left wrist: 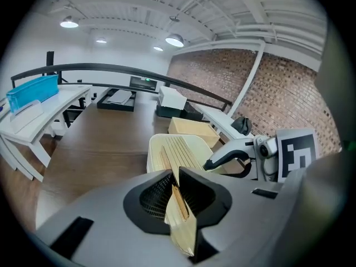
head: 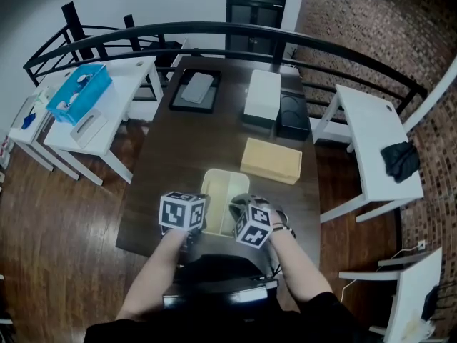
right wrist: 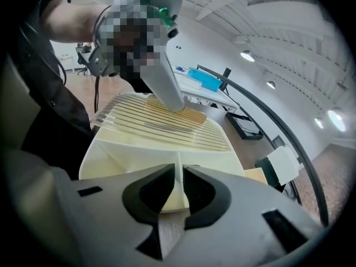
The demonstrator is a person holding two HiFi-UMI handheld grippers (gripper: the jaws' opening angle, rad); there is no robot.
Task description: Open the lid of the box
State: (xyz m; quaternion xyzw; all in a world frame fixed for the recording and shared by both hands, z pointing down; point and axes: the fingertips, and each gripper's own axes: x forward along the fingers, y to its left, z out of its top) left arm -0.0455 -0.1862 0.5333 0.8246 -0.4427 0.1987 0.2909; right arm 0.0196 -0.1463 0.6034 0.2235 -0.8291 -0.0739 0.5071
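Head view steeply down over table point(head: 178, 141), both gripper views near, sharing box point(head: 214, 181)

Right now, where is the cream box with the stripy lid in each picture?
Head view: cream box at bottom centre.
Left gripper view: box in the centre, just past the jaws.
Right gripper view: box fills the middle, above the jaws.
Shared landmark: blue bin.

Even indoor light, strong fisheye bend
Round ceiling lamps point(left wrist: 174, 40) glow overhead; shadows stay soft; the dark desk point(head: 178, 145) carries a faint sheen; both gripper views curve and fall to black at the corners; the left gripper point(left wrist: 177, 196) housing blurs near the lens
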